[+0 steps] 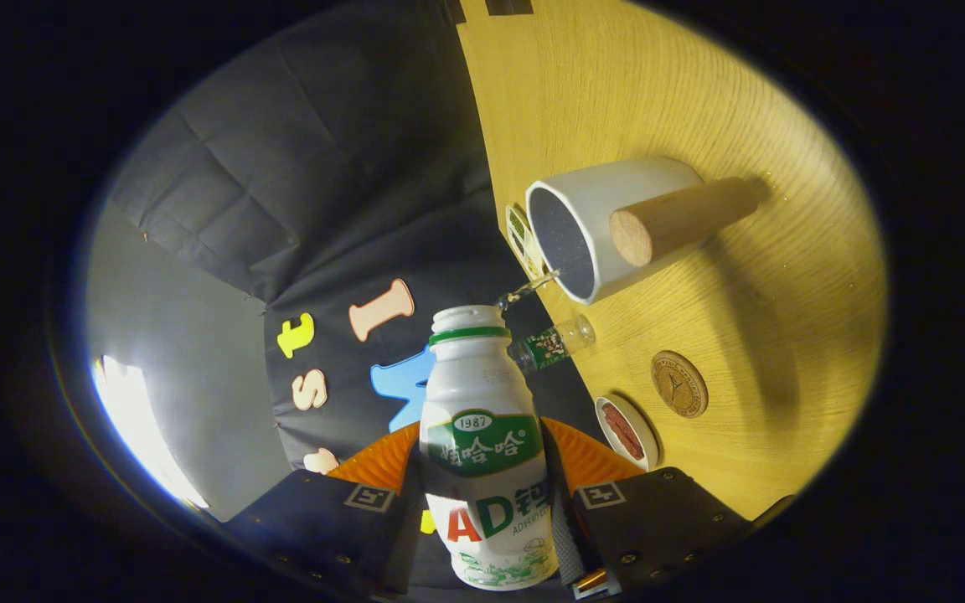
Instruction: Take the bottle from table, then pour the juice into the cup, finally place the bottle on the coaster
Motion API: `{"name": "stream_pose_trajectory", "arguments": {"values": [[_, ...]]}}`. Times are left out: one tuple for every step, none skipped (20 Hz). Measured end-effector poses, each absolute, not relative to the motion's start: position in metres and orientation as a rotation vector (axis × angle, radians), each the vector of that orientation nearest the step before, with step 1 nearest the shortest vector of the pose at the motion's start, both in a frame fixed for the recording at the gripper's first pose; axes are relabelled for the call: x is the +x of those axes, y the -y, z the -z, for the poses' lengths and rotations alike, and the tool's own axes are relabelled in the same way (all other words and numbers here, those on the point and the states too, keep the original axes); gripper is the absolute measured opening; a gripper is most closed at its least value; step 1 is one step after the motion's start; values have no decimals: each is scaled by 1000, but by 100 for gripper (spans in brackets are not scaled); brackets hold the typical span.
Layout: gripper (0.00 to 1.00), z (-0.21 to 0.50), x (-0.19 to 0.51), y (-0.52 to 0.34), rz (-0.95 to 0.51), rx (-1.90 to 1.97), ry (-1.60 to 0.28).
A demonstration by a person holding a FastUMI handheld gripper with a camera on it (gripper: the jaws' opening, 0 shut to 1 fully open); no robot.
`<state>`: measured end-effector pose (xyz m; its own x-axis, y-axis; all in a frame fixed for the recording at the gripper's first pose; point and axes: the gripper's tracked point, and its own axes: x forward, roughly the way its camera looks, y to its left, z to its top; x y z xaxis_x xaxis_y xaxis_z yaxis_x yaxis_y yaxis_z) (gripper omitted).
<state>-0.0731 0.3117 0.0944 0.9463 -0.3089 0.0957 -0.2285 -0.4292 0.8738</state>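
- My gripper [482, 494] is clamped on the bottle [482, 444], both fingers [378, 461] pressing its labelled waist.
- Bottle is tipped sideways toward the cup [608, 226], open mouth just short of the cup's rim; a thin stream [527, 289] bridges the gap.
- Handling guess: light thin plastic, smooth and likely slippery, would dent if squeezed hard; the narrower waist is the best place to hold, and I'm on it.
- Look: small white bottle, green neck ring, green band label, cap off.
- Cup: white mug with wooden handle [675, 219], on the yellow wooden table [767, 335].
- Coaster [679, 383]: round, brown, near the cup, bare.
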Motion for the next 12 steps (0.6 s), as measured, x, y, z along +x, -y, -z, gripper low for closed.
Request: {"name": "stream_pose_trajectory", "arguments": {"values": [[64, -94, -73, -312, 96, 2039, 385], [64, -95, -73, -312, 99, 2045, 387], [64, -94, -74, -311, 102, 2050, 386], [64, -95, -73, -311, 107, 2055, 388], [64, -94, -75, -309, 108, 2060, 388], [64, -93, -76, -309, 111, 2064, 388], [64, -93, -75, -309, 114, 2068, 387], [64, -94, -75, -310, 117, 2074, 388], [64, -94, -75, -309, 119, 2081, 389], [64, -94, -75, -309, 121, 2087, 390], [64, -95, -74, -309, 125, 2090, 392], [64, -94, -74, -308, 129, 2094, 391]]}}
